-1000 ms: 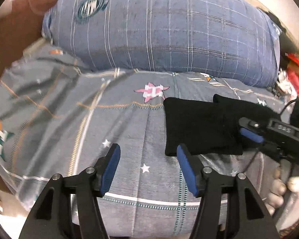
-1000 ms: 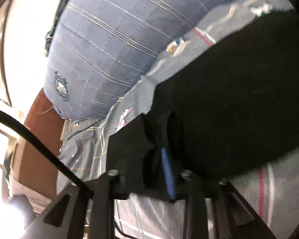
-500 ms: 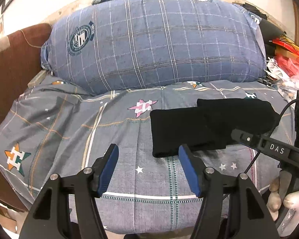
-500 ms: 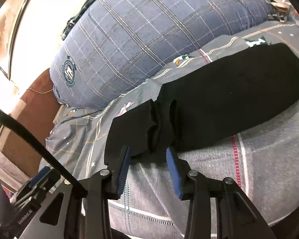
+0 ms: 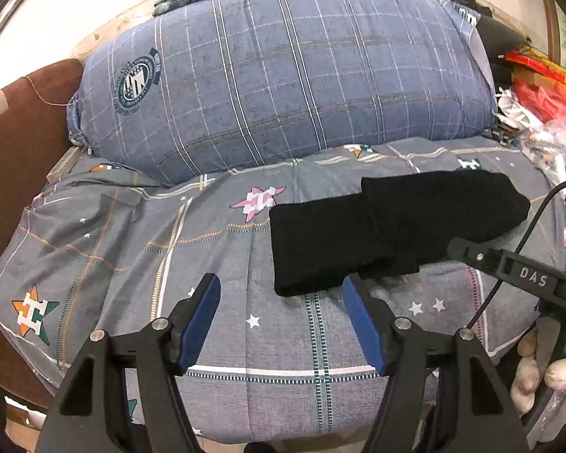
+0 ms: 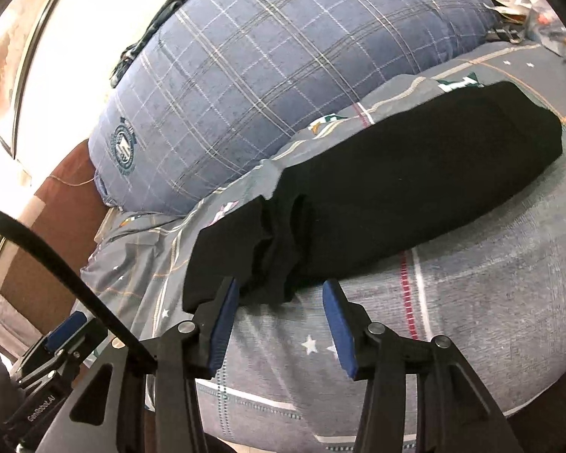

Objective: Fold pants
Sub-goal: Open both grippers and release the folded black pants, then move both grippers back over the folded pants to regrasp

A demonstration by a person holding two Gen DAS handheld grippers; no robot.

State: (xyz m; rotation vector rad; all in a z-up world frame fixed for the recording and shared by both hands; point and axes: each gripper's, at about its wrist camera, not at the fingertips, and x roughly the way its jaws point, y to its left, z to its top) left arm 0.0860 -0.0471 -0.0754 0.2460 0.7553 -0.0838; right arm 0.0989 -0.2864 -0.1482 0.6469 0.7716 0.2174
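The black pants (image 5: 388,226) lie folded into a long bundle on the grey patterned bedsheet (image 5: 169,249), right of centre in the left wrist view. My left gripper (image 5: 283,302) is open and empty, just short of the bundle's near left corner. In the right wrist view the pants (image 6: 396,188) lie across the middle, with a bunched fold at their near edge. My right gripper (image 6: 281,305) is open and empty, just in front of that edge. The right gripper's body also shows at the right edge of the left wrist view (image 5: 509,268).
A big blue plaid pillow (image 5: 283,75) stands behind the pants against the wall. A brown headboard (image 5: 15,151) is at the left. Red and white clutter (image 5: 536,102) sits at the far right. The bed's front edge is just below my grippers.
My right gripper has let go of the pants, opened and drawn back from them. My left gripper has pulled back too, still open. The pants lie still.
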